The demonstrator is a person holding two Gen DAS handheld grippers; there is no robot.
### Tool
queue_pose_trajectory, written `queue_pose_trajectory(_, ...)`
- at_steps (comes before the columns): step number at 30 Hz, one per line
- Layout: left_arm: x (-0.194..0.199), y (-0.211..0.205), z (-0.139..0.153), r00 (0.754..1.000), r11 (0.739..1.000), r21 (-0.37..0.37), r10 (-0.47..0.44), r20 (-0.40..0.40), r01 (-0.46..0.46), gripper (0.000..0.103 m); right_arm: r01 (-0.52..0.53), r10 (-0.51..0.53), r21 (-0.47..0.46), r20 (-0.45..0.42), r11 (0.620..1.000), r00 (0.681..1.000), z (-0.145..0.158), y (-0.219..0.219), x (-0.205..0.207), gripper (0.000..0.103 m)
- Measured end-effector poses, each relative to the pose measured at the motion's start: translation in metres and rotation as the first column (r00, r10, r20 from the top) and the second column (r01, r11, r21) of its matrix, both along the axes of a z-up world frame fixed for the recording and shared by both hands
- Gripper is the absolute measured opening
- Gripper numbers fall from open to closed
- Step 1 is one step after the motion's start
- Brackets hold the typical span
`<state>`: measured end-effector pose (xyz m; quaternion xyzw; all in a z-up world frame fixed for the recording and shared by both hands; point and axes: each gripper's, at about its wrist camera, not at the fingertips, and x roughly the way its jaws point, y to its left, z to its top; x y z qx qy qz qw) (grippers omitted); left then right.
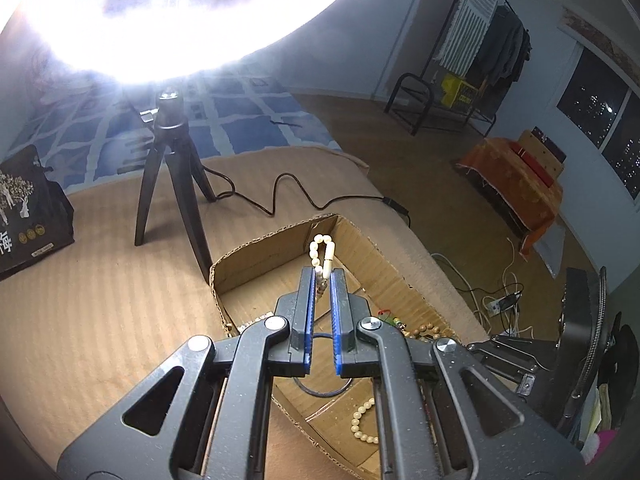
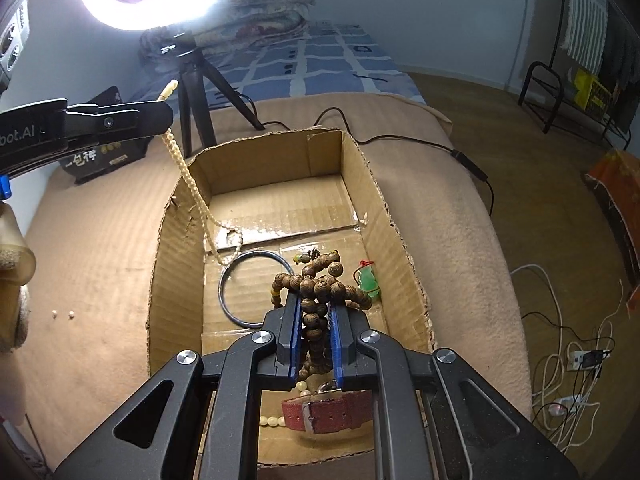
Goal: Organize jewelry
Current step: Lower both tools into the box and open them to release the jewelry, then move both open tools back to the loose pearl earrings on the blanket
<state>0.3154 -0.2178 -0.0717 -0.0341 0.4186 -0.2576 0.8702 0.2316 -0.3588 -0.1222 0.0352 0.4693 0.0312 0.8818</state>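
Room: dim bedroom, tan ribbed blanket over the bed, glaring ring light on black tripod behind the open corrugated cardboard box.
Writing: "boot.AI" partly legible on the left gripper's body.
Left gripper: clenched on cream bead strand trailing into the box.
Right gripper: grasping brown wooden bead string above the box floor.
Box floor: dark metal bangle, green pendant, red watch strap.

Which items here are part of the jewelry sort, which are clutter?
Job: cream bead strand in left gripper; brown wooden bead bracelet in right gripper; cardboard box; dark bangle; green pendant; red watch strap.
Clutter: ring-light tripod; black bag.
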Motion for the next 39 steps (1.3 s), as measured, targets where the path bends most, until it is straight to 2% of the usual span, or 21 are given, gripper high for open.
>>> queue_pose_trajectory(5, -0.001, 0.001, 0.001, 1.0, 1.0, -0.003, -0.001, -0.001, 0.001, 0.005, -0.004, 0.004, -0.007, -0.004, 1.0, 1.0, 0.0, 0.002, 0.001, 0.011)
queue_pose_trajectory(7, -0.001, 0.001, 0.002, 1.0, 1.0, -0.004, 0.002, -0.01, -0.002, 0.005, -0.003, 0.003, 0.001, -0.01, 1.0, 1.0, -0.001, 0.002, 0.002, 0.018)
queue_pose_trajectory(9, -0.001, 0.002, 0.002, 1.0, 1.0, -0.001, 0.005, -0.017, -0.005, 0.005, 0.002, -0.002, 0.002, -0.009, 1.0, 1.0, 0.0, 0.003, 0.001, 0.035)
queue_pose_trajectory(10, -0.002, 0.003, 0.002, 1.0, 1.0, 0.0, 0.006, -0.017, -0.006, 0.005, 0.003, -0.003, 0.001, -0.004, 1.0, 1.0, 0.001, 0.003, 0.001, 0.037)
queue_pose_trajectory(18, -0.01, 0.013, 0.002, 1.0, 1.0, 0.017, 0.023, -0.017, -0.023, 0.005, 0.014, -0.014, 0.001, 0.007, 1.0, 1.0, 0.006, 0.003, -0.003, 0.037)
queue_pose_trajectory(29, -0.033, 0.04, 0.028, 0.999, 0.998, 0.04, 0.043, 0.033, -0.045, 0.005, 0.012, -0.013, 0.015, 0.049, 1.0, 0.999, 0.029, 0.013, -0.018, 0.038)
queue_pose_trajectory(33, -0.044, 0.056, 0.037, 0.997, 0.997, 0.044, 0.054, 0.048, -0.056, 0.005, 0.008, -0.009, 0.018, 0.077, 1.0, 0.997, 0.039, 0.02, -0.024, 0.046)
queue_pose_trajectory(37, -0.059, 0.075, 0.047, 0.996, 0.996, 0.05, 0.066, 0.064, -0.069, 0.005, -0.002, -0.001, 0.034, 0.098, 0.999, 0.995, 0.049, 0.03, -0.032, 0.049)
queue_pose_trajectory(38, -0.062, 0.081, 0.048, 0.995, 0.996, 0.052, 0.07, 0.066, -0.073, 0.005, -0.006, 0.002, 0.038, 0.101, 0.999, 0.995, 0.05, 0.032, -0.033, 0.053)
queue_pose_trajectory(39, -0.064, 0.085, 0.048, 0.995, 0.996, 0.055, 0.073, 0.066, -0.076, 0.012, -0.012, 0.007, 0.044, 0.107, 0.999, 0.994, 0.052, 0.036, -0.036, 0.061)
